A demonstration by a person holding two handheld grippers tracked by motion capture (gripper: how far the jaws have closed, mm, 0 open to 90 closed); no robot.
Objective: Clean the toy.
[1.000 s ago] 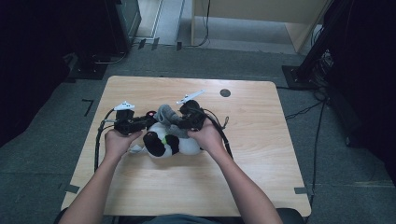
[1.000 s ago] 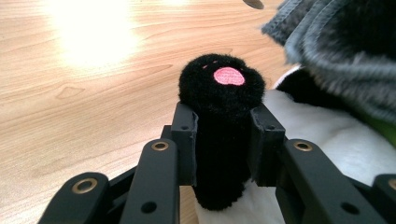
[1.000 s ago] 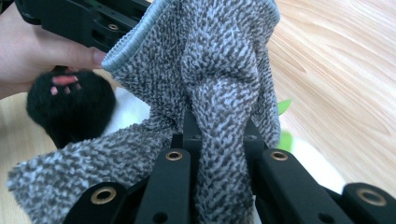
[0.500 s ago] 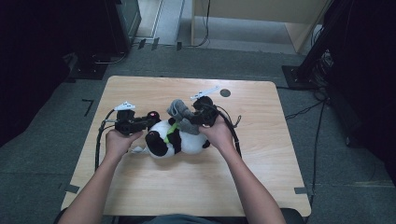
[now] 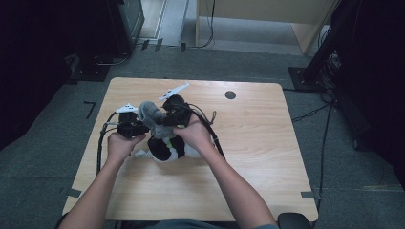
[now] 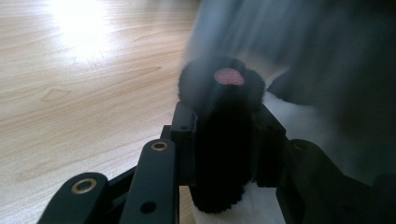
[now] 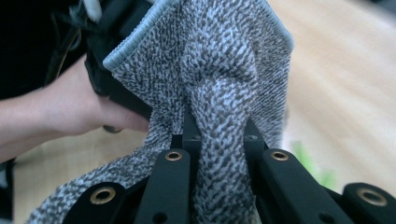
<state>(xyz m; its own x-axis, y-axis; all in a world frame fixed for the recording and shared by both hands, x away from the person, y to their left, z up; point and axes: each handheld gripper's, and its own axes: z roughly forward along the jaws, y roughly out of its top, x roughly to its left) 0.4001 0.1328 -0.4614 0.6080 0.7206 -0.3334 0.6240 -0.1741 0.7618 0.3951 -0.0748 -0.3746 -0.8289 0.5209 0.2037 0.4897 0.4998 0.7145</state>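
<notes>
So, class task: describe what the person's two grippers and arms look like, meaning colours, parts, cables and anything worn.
Both grippers are black. The left gripper and right gripper have flat linkage bars with brass-coloured pivot rings. From above, each carries a pale grey three-cornered plate on top, and a black cable loops from each across the table. The forearms are bare, with no sleeves or gloves in view.

A pale wood-grain table [image 6: 70, 93] is seen, smooth with a soft sheen under the light. The grey sock [image 7: 224, 70] is knitted cloth — flecked, looped and rough, with a ribbed hem. The plush toy [image 6: 224, 140] is covered in black, fuzzy pile — matt, as are the plastic gripper jaws with brass-coloured rivets.
</notes>
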